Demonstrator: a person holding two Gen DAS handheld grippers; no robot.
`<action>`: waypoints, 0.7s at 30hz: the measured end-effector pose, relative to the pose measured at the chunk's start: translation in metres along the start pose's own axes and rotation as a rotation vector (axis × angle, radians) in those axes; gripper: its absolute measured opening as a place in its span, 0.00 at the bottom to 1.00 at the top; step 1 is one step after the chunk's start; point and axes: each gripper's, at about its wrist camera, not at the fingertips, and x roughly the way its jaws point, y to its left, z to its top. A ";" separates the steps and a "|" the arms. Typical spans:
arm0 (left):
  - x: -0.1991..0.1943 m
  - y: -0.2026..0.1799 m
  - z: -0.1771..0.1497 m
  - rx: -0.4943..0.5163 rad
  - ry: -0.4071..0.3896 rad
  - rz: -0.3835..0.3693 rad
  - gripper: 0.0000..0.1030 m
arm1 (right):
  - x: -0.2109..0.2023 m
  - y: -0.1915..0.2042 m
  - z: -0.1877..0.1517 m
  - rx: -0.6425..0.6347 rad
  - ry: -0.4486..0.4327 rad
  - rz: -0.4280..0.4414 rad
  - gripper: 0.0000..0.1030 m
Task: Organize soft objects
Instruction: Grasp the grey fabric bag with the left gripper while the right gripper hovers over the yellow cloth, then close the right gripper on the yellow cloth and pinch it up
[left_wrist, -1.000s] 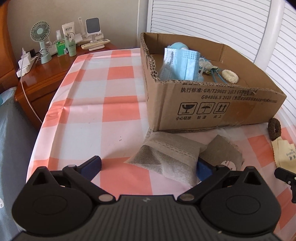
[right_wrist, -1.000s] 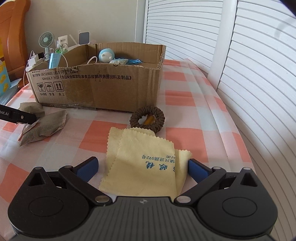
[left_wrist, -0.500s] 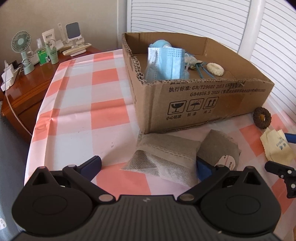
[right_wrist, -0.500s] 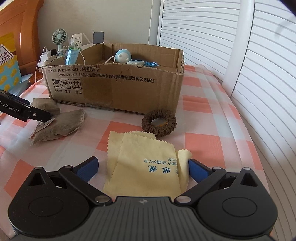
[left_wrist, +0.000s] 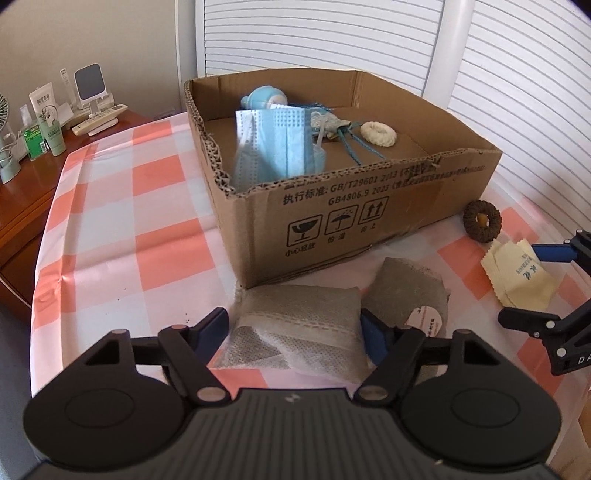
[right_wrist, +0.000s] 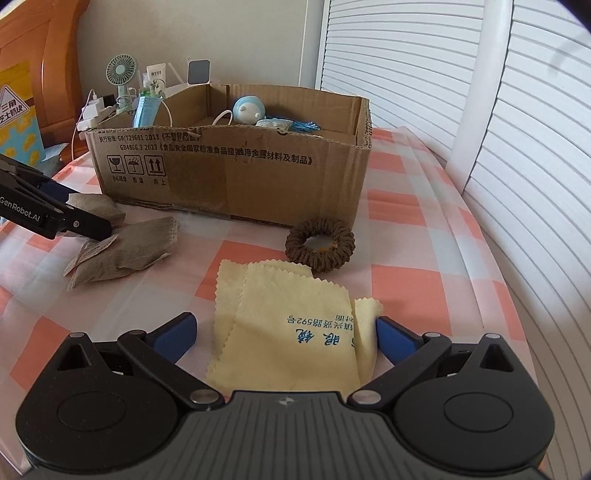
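Jaws on my left gripper (left_wrist: 295, 332) have just been closing, and the nearer grey fabric pouch (left_wrist: 295, 332) lies between its blue pads; the right pad looks to be against the pouch's edge, but I cannot tell whether the left one presses yet. That pouch sits on the pink-checked tablecloth (left_wrist: 110, 229), just near of the cardboard box (left_wrist: 369, 206). A second grey pouch (left_wrist: 410, 291) with a round label lies touching it on the right.

My right gripper (right_wrist: 284, 332) stands wide, its pads on either side of the near end of the folded yellow cloth (right_wrist: 284, 321), which lies flat on the tablecloth; the right pad is at the cloth's edge, the left one clear of it. Just beyond the cloth's far edge lies the brown knitted ring (right_wrist: 319, 245), near the box's front wall.

Inside the box I see a blue face mask (left_wrist: 273, 144) leaning at the left, a pale blue round toy (left_wrist: 264, 98) at the far side, and a cream knitted ring (left_wrist: 378, 134) on the floor of the box.
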 end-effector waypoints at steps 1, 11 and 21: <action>-0.001 -0.001 0.000 -0.001 0.001 -0.003 0.64 | 0.000 0.001 0.001 -0.005 0.003 0.000 0.99; -0.015 -0.002 -0.005 -0.012 -0.008 -0.014 0.49 | -0.012 0.004 0.001 -0.026 0.003 -0.005 0.64; -0.040 -0.007 -0.008 -0.005 -0.037 -0.008 0.48 | -0.024 0.002 0.003 -0.008 -0.006 0.026 0.33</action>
